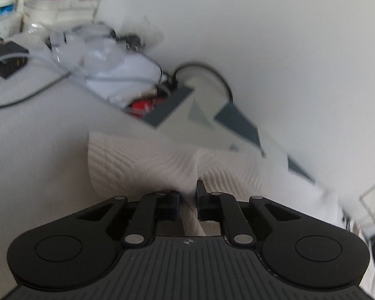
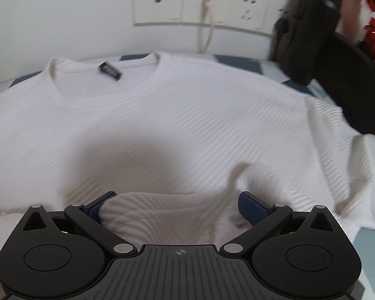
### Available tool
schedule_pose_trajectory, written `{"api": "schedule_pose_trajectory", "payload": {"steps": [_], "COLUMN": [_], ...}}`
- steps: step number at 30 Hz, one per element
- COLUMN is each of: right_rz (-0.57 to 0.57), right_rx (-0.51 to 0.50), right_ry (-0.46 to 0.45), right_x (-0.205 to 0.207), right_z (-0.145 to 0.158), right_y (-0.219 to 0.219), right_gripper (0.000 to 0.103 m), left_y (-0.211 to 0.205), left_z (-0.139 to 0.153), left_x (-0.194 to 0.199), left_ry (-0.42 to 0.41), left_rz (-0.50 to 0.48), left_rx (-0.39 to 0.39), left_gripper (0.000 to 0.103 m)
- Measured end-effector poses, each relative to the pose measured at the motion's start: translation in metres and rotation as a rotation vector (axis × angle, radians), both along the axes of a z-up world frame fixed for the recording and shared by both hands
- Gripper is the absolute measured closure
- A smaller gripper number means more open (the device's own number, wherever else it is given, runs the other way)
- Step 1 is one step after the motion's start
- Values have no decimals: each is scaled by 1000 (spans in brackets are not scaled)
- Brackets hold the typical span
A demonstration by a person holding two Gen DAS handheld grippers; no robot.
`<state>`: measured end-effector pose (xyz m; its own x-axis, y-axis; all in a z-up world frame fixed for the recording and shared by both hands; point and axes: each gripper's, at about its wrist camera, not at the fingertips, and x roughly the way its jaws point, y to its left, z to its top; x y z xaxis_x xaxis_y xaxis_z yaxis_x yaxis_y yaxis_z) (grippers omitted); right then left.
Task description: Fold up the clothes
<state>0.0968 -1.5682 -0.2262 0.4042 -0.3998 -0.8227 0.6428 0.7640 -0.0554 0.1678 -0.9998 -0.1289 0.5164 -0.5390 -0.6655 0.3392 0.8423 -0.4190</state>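
Observation:
A white ribbed sweater (image 2: 177, 115) lies spread front-up on the patterned surface, its neckline and black label (image 2: 110, 71) towards the wall. My right gripper (image 2: 177, 206) is open over the lower hem, its blue pads (image 2: 252, 207) wide apart with a fold of the fabric bulging between them. In the left wrist view my left gripper (image 1: 188, 195) is shut on a pinched ridge of the same white sweater (image 1: 142, 162), which drapes away from the fingers.
A grey-and-white patterned mat (image 1: 212, 120) covers the surface. Cables, a white device (image 1: 117, 67), a black box (image 1: 8, 58) and a red item sit at the back left. Wall sockets (image 2: 200, 2) and a black bag with a bottle (image 2: 310, 30) stand behind the sweater.

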Motion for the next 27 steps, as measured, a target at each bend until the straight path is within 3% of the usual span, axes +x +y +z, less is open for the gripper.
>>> {"api": "schedule_pose_trajectory", "payload": {"steps": [2, 6, 12, 15, 18, 19, 21, 23, 24, 27], "right_rz": [5, 18, 22, 18, 23, 25, 31, 34, 32, 18], "right_rx": [11, 28, 38, 43, 41, 41, 43, 45, 46, 48], "right_ry": [5, 14, 4, -5, -12, -13, -14, -19, -22, -36], "right_x": [-2, -4, -2, -5, -8, -9, -10, -12, -12, -15], "right_z": [-2, -7, -6, -6, -6, -6, -5, -5, -6, -7], "right_y": [-2, -3, -3, -2, 0, 0, 0, 1, 1, 3], "right_gripper": [1, 1, 1, 1, 1, 1, 1, 1, 1, 1], "left_y": [-5, -26, -78, -106, -133, -141, -145, -143, -139, -126], "left_z": [4, 13, 29, 20, 3, -3, -4, 1, 7, 21], "left_x": [-3, -22, -59, -75, -98, -106, -120, -133, -138, -140], "left_ry": [-10, -71, -177, -121, -83, -80, -125, -202, -242, -323], "left_rz": [-3, -130, -436, -543, -657, -692, -753, -820, -847, -860], "left_rx": [3, -6, -26, -47, 7, 45, 102, 123, 120, 139], "left_gripper": [91, 91, 91, 91, 90, 87, 71, 34, 28, 28]}}
